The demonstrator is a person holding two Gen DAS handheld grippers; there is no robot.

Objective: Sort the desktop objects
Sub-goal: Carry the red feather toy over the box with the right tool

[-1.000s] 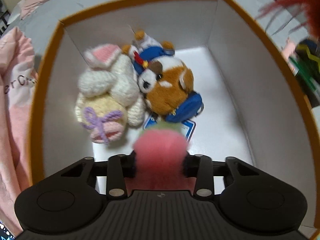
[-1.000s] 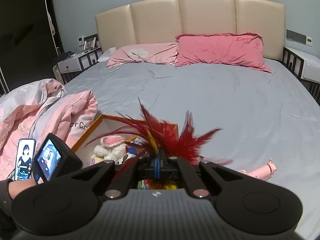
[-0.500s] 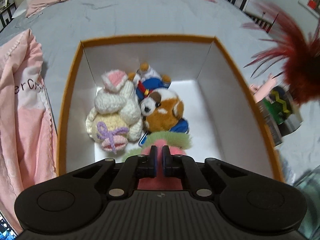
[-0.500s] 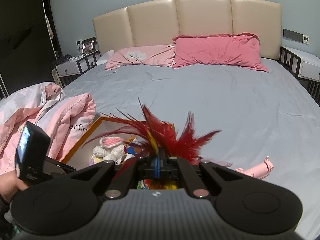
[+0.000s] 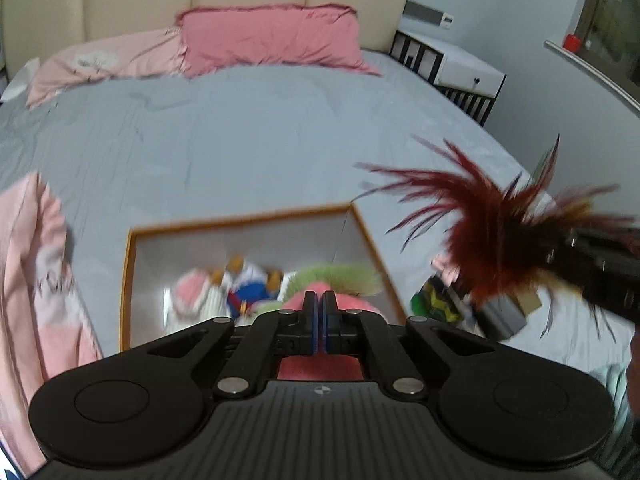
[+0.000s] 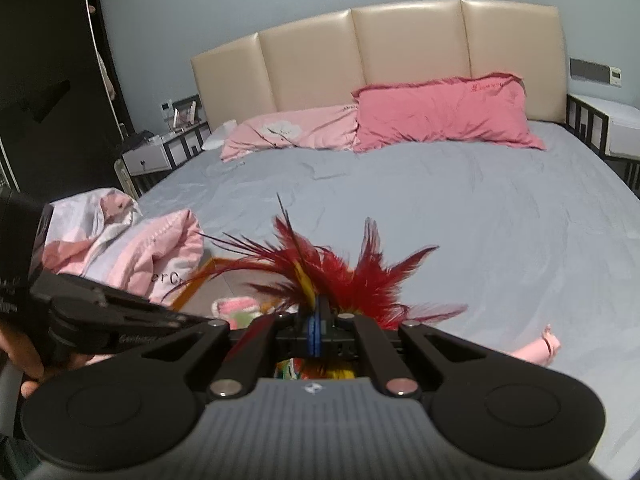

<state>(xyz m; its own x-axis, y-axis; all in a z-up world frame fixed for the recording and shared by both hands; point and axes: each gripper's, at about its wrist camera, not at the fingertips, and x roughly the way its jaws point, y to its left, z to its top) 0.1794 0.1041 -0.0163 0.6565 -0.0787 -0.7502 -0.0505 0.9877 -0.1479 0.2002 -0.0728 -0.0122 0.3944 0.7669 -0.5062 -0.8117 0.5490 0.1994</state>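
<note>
Left wrist view: left gripper (image 5: 319,322), jaws together and empty, hovers above the box (image 5: 248,220), while right gripper (image 6: 318,330), clamped on the feather toy (image 6: 340,276), waits right of it.

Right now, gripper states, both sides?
Left gripper: shut, nothing between the pads; pink plush toy lies below it.
Right gripper: shut on the red feather toy.
</note>
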